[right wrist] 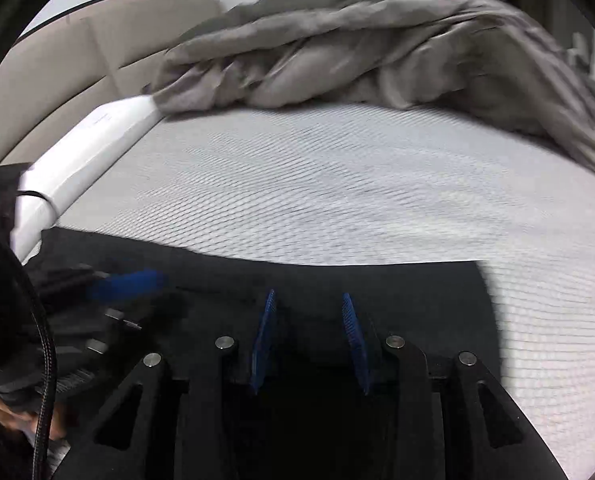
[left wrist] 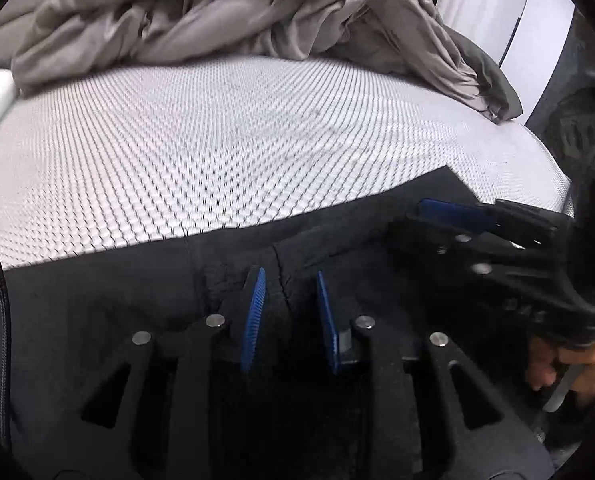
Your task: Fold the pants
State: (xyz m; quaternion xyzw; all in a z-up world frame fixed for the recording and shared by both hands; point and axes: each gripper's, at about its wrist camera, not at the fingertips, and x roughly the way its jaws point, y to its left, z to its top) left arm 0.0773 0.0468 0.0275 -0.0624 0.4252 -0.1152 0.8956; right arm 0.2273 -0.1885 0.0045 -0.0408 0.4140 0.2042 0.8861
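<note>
Black pants lie flat along the near edge of a white textured mattress; they also show in the right wrist view. My left gripper is open, its blue pads just above the pants near a seam. My right gripper is open over the pants' near part, close to their right end. The right gripper shows in the left wrist view at the pants' right corner. The left gripper shows in the right wrist view at the left.
A crumpled grey blanket is heaped along the far side of the mattress; it shows in the right wrist view too. A white bed rail runs along the left edge. A black cable hangs at left.
</note>
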